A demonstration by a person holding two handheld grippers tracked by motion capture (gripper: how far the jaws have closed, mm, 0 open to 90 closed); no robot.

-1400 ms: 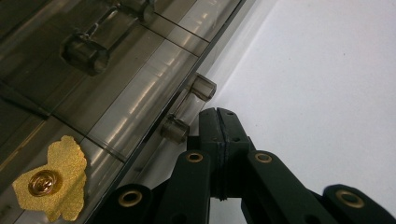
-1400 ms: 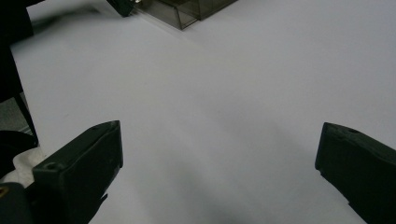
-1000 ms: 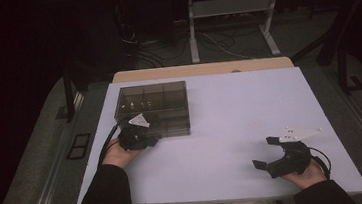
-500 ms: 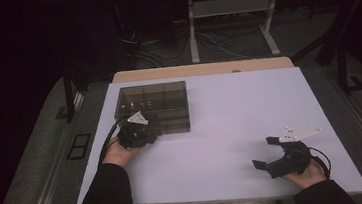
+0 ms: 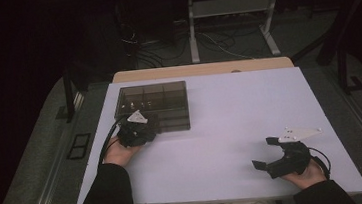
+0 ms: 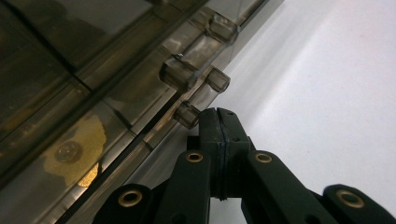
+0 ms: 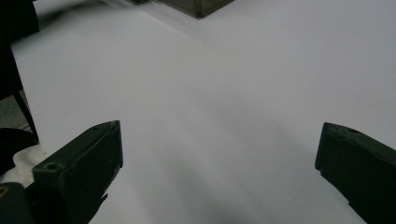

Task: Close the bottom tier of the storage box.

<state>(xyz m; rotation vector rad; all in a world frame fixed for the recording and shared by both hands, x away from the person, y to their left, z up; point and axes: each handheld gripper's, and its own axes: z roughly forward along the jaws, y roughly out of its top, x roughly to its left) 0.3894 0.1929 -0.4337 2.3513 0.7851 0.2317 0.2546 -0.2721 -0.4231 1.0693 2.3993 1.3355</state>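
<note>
While the left tool sits clenched at the box's near edge (by its hinge knobs), the right tool rests released on the bench.

high: above, forward-down | gripper views: close, low | shared: box

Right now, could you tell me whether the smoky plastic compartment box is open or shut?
Shut. In the left gripper view the lid lies flat on the box, its front edge meeting the base at the latch tabs.

White table, smoky clear compartment box at its far-left part.
</note>
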